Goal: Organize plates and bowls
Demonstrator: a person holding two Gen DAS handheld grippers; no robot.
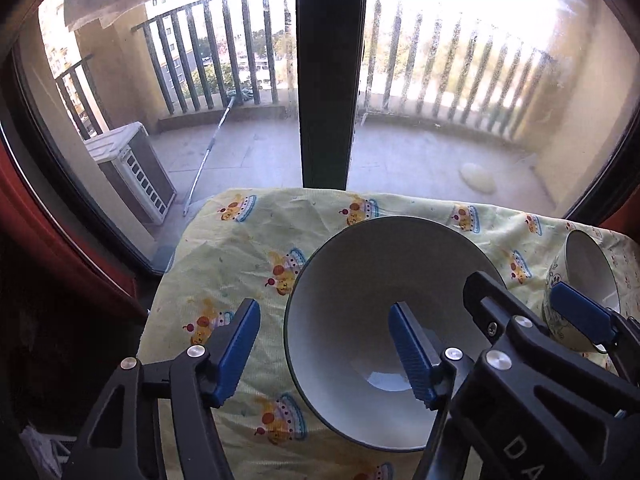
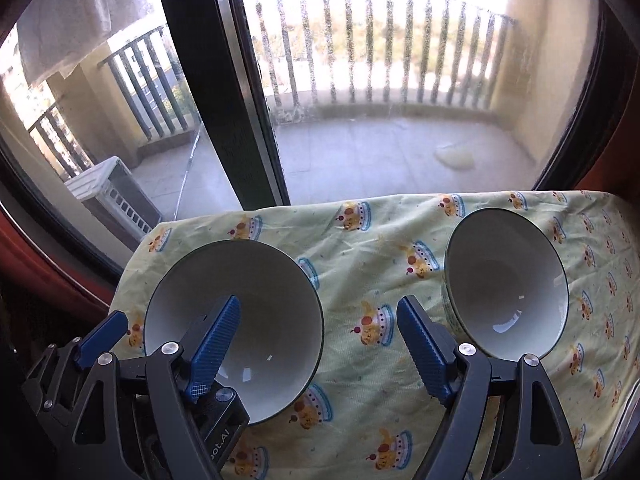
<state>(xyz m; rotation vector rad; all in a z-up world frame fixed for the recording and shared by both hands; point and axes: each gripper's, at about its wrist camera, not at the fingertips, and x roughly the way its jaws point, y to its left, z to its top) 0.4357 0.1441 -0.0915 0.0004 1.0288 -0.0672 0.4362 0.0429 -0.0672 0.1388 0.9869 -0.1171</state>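
Note:
A large white bowl with a dark rim (image 1: pixel 360 276) sits on a yellow cartoon-print tablecloth (image 1: pixel 240 248); it also shows in the right wrist view (image 2: pixel 256 280). My left gripper (image 1: pixel 324 344) is open, its right finger inside the bowl and its left finger outside, so the jaws straddle the bowl's left wall. A smaller patterned bowl (image 2: pixel 506 272) stands to the right, seen at the edge of the left wrist view (image 1: pixel 588 268). My right gripper (image 2: pixel 320 344) is open and empty, between the two bowls; it shows in the left wrist view (image 1: pixel 520 300).
The table stands against a large window with a dark centre frame (image 1: pixel 328 80). Outside are a balcony railing (image 2: pixel 360 48) and an air-conditioner unit (image 1: pixel 132 168). The cloth's left edge (image 1: pixel 160 300) drops off beside a red-brown window sill.

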